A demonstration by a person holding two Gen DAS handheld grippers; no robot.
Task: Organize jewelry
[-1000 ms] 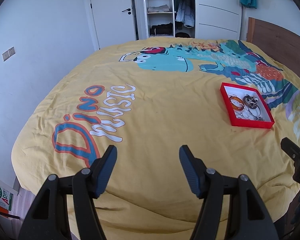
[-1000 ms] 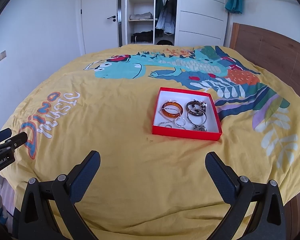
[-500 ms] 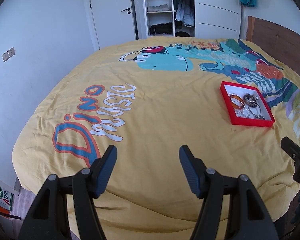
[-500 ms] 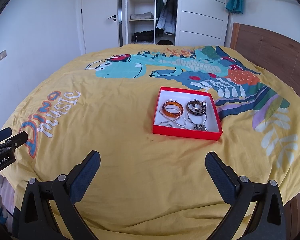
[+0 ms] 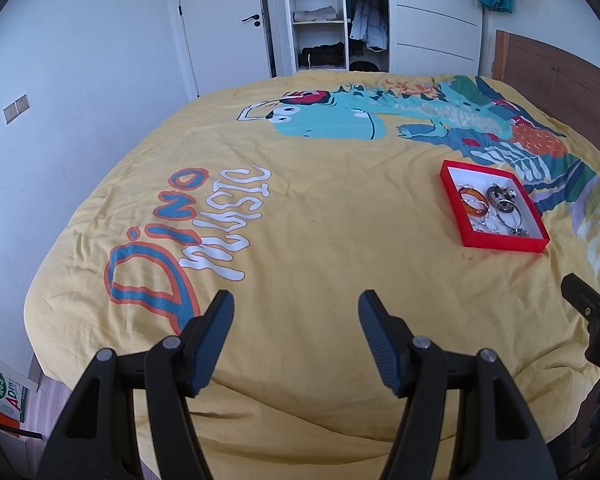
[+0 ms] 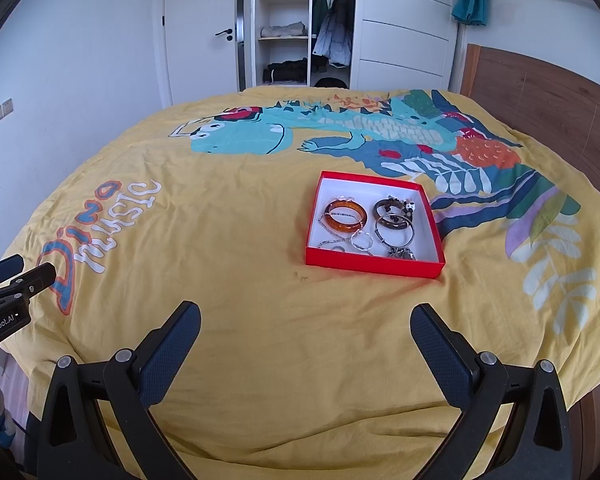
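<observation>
A red box (image 6: pixel 370 265) with a white inside lies on the yellow bedspread, right of centre; the left wrist view shows the red box (image 5: pixel 504 243) at far right. Inside it lie an amber bangle (image 6: pixel 345 216), a dark beaded bracelet (image 6: pixel 392 210), a metal bangle (image 6: pixel 396 232) and thin silver chains (image 6: pixel 358 241). My right gripper (image 6: pixel 306 318) is open and empty, hovering over the bed short of the box. My left gripper (image 5: pixel 296 304) is open and empty, over the near edge of the bed, well left of the box.
The bedspread (image 5: pixel 300 208) carries a dinosaur print and "Dino Music" lettering. A wooden headboard (image 6: pixel 540 108) stands at right. An open wardrobe (image 6: pixel 300 28) and a white door (image 6: pixel 200 36) are beyond the bed. A carton (image 5: pixel 10 394) sits on the floor at lower left.
Both views have shifted only slightly: the box sits a touch higher in the left wrist view. Both grippers stay open and empty.
</observation>
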